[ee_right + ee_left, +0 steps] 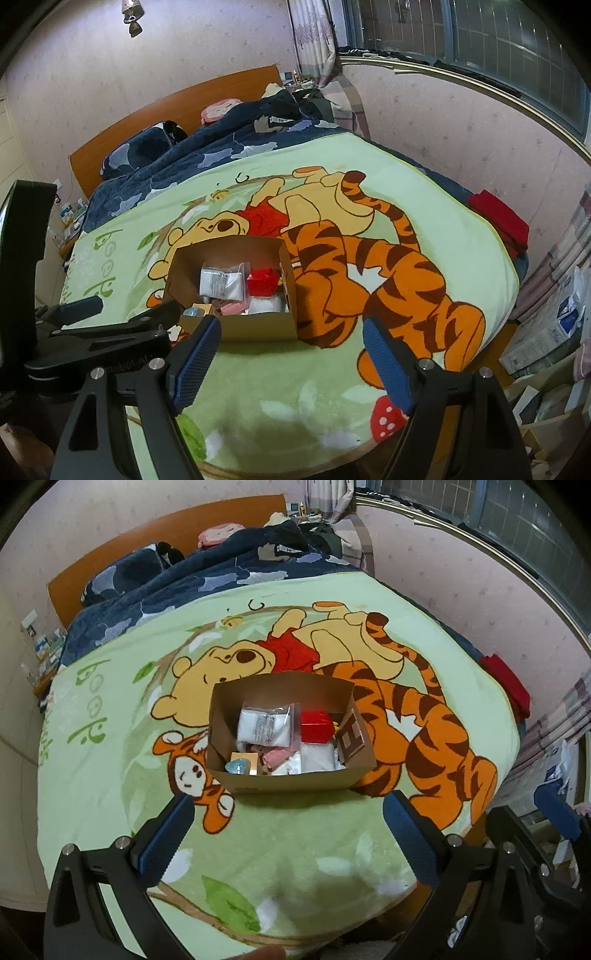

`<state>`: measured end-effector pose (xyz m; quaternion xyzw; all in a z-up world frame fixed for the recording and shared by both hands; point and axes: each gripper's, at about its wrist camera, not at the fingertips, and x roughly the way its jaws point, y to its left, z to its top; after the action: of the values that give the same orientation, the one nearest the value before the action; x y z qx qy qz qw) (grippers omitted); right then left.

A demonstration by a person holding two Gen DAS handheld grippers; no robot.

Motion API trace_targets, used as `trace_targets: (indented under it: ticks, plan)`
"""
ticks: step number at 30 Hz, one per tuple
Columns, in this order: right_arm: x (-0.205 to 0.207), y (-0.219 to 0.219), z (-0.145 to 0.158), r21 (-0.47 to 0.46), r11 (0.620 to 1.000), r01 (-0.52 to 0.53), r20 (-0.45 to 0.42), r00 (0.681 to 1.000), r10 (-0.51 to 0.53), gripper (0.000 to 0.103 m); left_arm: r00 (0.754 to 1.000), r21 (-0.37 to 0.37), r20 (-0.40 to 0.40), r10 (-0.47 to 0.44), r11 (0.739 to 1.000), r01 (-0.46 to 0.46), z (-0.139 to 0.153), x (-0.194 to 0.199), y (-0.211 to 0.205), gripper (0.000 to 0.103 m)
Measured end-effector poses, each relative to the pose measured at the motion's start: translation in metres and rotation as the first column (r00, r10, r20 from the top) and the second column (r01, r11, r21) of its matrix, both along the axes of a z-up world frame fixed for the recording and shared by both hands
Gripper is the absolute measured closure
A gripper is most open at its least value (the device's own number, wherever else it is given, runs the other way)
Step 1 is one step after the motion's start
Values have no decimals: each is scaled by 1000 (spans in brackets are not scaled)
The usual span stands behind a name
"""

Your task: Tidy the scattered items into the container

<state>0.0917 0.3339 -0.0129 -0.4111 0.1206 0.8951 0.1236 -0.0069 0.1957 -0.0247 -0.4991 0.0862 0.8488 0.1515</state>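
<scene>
Both tongs [288, 834] [291, 360] spread — empty.

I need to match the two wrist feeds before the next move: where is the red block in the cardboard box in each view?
Left wrist: red block sits centre frame, right of the white packet, inside the cardboard box.
Right wrist: red block sits left of centre, again right of the white packet, by the box's right wall.
Shared landmark: the red folded cloth at the bed's right edge.
</scene>
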Motion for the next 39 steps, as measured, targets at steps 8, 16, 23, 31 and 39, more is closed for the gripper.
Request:
trace_targets:
  ticks: [8,16,23,31,39]
  plan:
    - [2,1,1,-2,1000,-2,-2,1000,2,22,1000,-28,-15,-4,1000,3,2,4,4,0]
    - [6,1,3,-7,1000,-2,-10,1000,2,22,1000,-11,-5,-8,1000,8,3,6,3,0]
    - [8,0,4,-2,1000,-6,-17,1000,6,22,999,25,45,-13,1000,12,-3,3,2,0]
    - [8,-2,7,9,1000,-10,-33,999,11,22,1000,23,-3,-10,1000,10,3,4,4,0]
    - [7,-5,10,22,1000,-14,-41,999,15,22,999,65,38,0,998,-2,1,-3,0,0]
